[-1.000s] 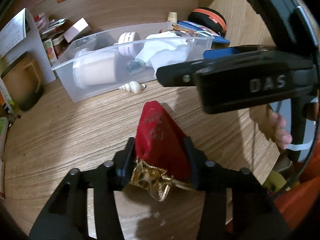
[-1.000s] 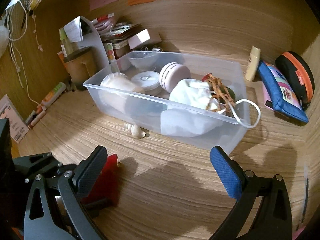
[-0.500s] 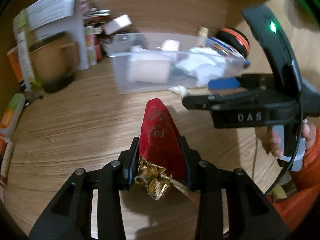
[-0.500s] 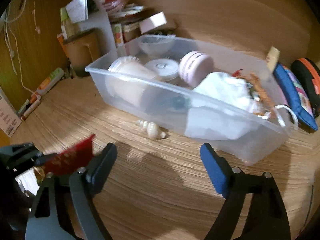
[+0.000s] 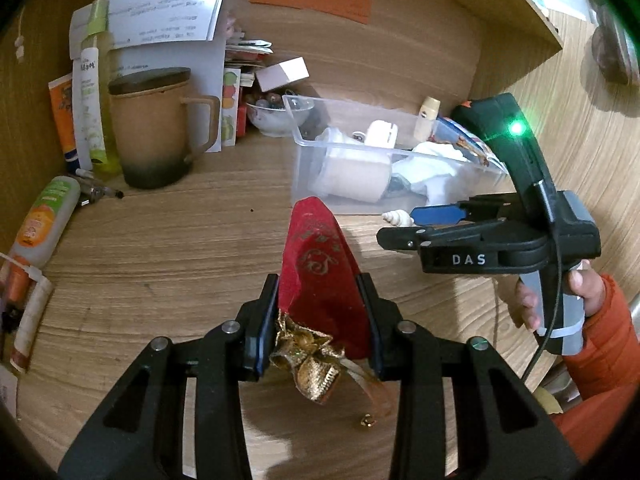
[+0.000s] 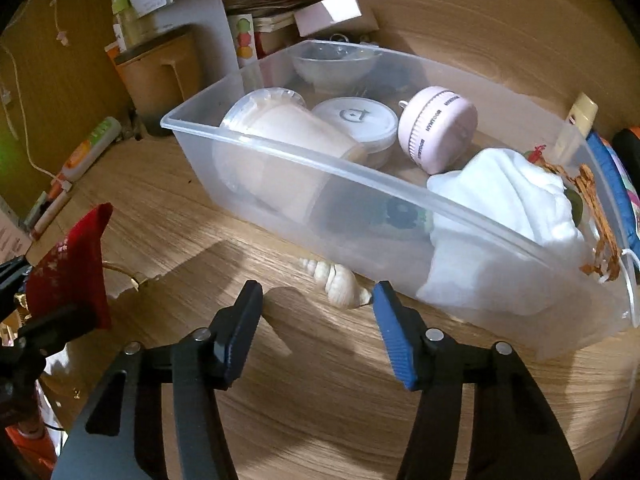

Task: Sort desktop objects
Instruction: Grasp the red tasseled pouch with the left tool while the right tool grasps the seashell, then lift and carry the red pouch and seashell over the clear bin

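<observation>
My left gripper (image 5: 320, 312) is shut on a red velvet pouch (image 5: 318, 264) with a gold bow, held above the wooden desk; the same pouch (image 6: 74, 264) shows at the left edge of the right wrist view. A cream spiral seashell (image 6: 336, 278) lies on the desk against the front wall of a clear plastic bin (image 6: 400, 196). My right gripper (image 6: 316, 312) hovers just in front of the shell, its jaws closing with the shell just beyond the tips and no pad touching it. In the left wrist view the right gripper (image 5: 400, 226) sits beside the seashell (image 5: 398, 218) and the bin (image 5: 304, 176).
The bin holds a lidded cup (image 6: 280, 136), a round white tub (image 6: 356, 118), a pink round gadget (image 6: 438, 132) and a white cloth (image 6: 504, 216). A brown mug (image 5: 156, 132), bottles, tubes and papers crowd the back left. A blue pouch (image 6: 612, 176) lies right of the bin.
The right gripper has come down close to the seashell and its jaws have narrowed. The left gripper has carried the red pouch leftward, away from the bin.
</observation>
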Action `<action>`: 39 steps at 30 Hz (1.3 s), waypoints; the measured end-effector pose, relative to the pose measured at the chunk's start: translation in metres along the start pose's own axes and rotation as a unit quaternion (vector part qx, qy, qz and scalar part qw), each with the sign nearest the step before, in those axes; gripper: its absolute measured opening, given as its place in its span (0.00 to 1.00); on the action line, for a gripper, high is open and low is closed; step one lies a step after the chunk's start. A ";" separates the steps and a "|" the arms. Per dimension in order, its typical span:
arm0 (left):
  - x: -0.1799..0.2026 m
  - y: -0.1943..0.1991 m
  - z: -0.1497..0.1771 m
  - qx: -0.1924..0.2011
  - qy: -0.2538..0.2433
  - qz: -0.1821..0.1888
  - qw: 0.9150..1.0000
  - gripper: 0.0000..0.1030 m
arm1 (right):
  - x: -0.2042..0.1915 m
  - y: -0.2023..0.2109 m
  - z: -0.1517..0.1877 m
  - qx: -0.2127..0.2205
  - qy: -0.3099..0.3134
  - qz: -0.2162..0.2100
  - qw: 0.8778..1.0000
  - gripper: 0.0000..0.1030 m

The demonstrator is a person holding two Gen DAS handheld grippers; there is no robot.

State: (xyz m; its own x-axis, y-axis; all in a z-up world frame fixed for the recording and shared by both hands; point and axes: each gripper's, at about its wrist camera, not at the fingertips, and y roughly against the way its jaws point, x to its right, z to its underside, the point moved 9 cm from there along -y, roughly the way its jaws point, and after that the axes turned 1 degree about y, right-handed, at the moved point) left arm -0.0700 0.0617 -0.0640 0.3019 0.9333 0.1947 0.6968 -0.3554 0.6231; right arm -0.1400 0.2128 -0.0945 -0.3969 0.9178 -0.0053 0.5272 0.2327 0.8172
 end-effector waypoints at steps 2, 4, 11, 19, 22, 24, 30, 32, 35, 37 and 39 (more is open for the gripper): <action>0.001 0.001 0.000 0.000 0.000 0.001 1.000 0.36 | -0.002 0.000 0.000 -0.001 0.007 0.009 1.000 0.50; 0.001 0.002 0.000 0.001 -0.002 0.004 1.000 0.36 | -0.004 0.000 -0.002 0.000 0.007 0.010 1.000 0.42; 0.001 0.002 0.000 0.002 0.002 0.006 1.000 0.36 | -0.012 -0.004 -0.009 0.004 0.014 0.014 1.000 0.26; -0.005 0.000 -0.008 0.006 0.008 -0.007 1.000 0.36 | -0.019 0.005 -0.007 0.024 0.011 -0.006 1.000 0.25; -0.004 0.000 -0.014 0.010 0.005 -0.010 1.000 0.36 | -0.020 0.014 -0.007 0.036 0.006 -0.017 0.999 0.25; -0.001 0.000 -0.019 0.013 0.003 -0.011 1.000 0.36 | -0.021 0.022 -0.006 0.044 0.004 -0.023 0.999 0.25; 0.011 0.004 -0.036 0.028 -0.015 -0.020 0.999 0.36 | -0.021 0.050 -0.010 0.077 0.010 -0.031 0.997 0.25; 0.016 0.006 -0.041 0.034 -0.019 -0.023 0.999 0.36 | -0.021 0.061 -0.012 0.091 0.012 -0.032 0.995 0.25; 0.023 0.007 -0.051 0.039 -0.026 -0.031 0.998 0.36 | -0.017 0.074 -0.017 0.111 0.013 -0.032 0.993 0.25; 0.028 0.008 -0.058 0.045 -0.030 -0.035 0.998 0.36 | -0.013 0.082 -0.020 0.122 0.012 -0.035 0.992 0.25; 0.033 0.010 -0.065 0.052 -0.030 -0.038 0.997 0.36 | -0.009 0.090 -0.023 0.134 0.010 -0.038 0.990 0.25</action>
State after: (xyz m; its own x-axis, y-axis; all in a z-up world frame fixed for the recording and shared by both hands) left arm -0.0954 0.0922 -0.0016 0.2813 0.9542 0.1023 0.7817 -0.2897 0.5523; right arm -0.1065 0.2183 -0.0078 -0.4565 0.8885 -0.0459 0.6751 0.3796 0.6326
